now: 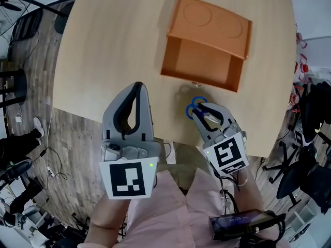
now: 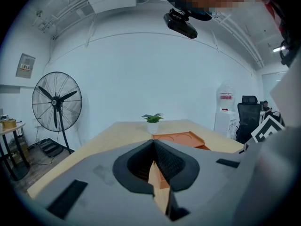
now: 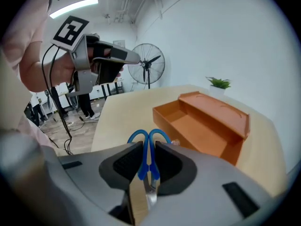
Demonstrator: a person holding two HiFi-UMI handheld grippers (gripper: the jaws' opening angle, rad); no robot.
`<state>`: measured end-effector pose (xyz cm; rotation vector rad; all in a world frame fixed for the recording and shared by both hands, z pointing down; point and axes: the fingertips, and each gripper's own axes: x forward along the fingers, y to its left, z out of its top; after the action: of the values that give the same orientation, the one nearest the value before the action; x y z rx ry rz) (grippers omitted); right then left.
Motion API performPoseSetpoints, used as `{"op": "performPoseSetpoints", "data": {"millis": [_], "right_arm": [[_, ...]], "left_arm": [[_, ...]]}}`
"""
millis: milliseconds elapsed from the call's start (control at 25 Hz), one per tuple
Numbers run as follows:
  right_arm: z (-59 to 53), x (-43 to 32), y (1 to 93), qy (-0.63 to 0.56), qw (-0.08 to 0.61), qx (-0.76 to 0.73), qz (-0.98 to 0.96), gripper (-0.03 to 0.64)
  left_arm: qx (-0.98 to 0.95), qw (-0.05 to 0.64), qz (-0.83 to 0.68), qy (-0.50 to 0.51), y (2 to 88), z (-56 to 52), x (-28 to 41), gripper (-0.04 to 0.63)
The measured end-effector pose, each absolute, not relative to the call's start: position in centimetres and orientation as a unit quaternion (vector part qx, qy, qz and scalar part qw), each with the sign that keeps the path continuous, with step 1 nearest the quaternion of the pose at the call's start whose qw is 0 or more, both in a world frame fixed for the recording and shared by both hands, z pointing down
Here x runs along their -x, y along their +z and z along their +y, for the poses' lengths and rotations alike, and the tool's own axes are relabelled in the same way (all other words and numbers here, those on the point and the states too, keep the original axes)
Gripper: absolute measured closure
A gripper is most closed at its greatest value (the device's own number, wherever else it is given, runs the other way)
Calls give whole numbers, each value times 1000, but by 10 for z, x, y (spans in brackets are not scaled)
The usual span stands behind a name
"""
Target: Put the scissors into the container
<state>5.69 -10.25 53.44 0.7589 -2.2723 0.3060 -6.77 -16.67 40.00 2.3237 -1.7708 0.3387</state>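
You see blue-handled scissors, an orange container, a pale wood worktop, and grey left tongs and right tongs with black-and-white square-patterned marker cubes.

The counter is pale wood with a rounded near edge; it stands over a plank floor; an orange container lies flat on it near the middle, its open tray toward the near edge and its raised part, stamped with two shallow rings, behind; a small potted plant stands upright at the far end, apart from the container.
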Motion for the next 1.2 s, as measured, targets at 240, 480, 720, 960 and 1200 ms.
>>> {"op": "performPoseSetpoints", "data": {"millis": [240, 480, 720, 960, 1200], "right_arm": [[-127, -53, 452, 79, 246, -343, -903, 532], [-156, -56, 363, 37, 171, -380, -908, 532], [-182, -50, 288, -37, 129, -398, -907, 532], [-194, -50, 263, -69, 119, -410, -901, 532], [-203, -54, 272, -69, 135, -414, -898, 532]], "left_arm": [[-800, 54, -592, 84, 343, -162, 58, 591], [-807, 1, -588, 47, 278, -171, 54, 591], [-804, -50, -593, 10, 227, -175, 64, 591], [-801, -69, -595, -2, 209, -177, 72, 591], [-804, -66, -592, 0, 213, -185, 70, 591]]}}
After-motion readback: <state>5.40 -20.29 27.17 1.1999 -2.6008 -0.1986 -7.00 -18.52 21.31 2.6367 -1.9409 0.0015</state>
